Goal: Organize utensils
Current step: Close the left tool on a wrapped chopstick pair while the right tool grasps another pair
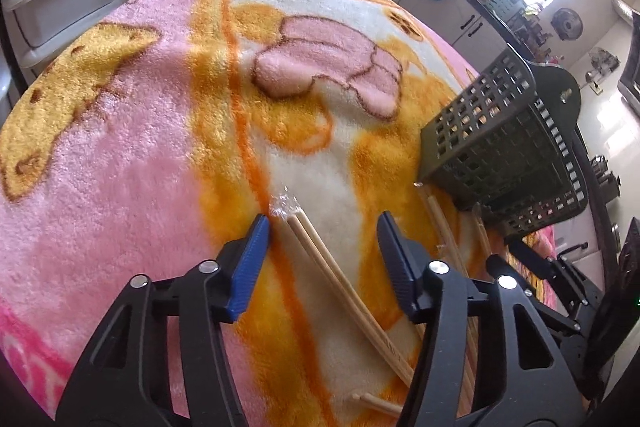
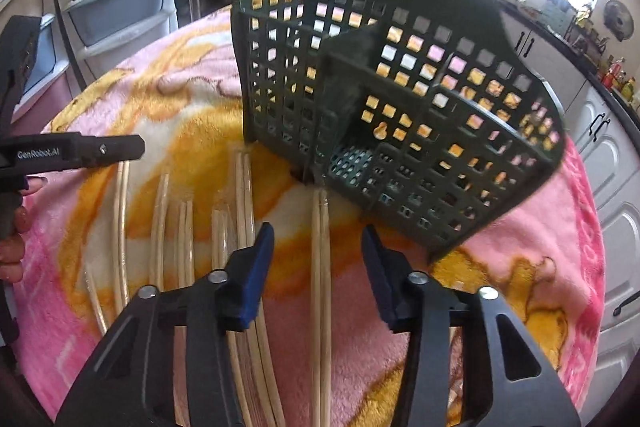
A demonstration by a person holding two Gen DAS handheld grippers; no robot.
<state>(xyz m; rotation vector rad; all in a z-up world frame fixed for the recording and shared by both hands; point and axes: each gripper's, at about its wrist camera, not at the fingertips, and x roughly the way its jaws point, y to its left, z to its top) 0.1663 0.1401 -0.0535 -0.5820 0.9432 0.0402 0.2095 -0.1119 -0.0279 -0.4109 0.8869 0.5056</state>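
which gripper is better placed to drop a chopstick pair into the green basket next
Right, probably. The right gripper straddles a chopstick pair whose tips nearly reach the green basket; the left gripper's pair lies farther away.

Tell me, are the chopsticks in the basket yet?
Not yet. The green basket looks empty. Each gripper straddles one pair without pinching it: the left gripper around a pair, the right gripper around another pair. More chopsticks wait on the blanket.
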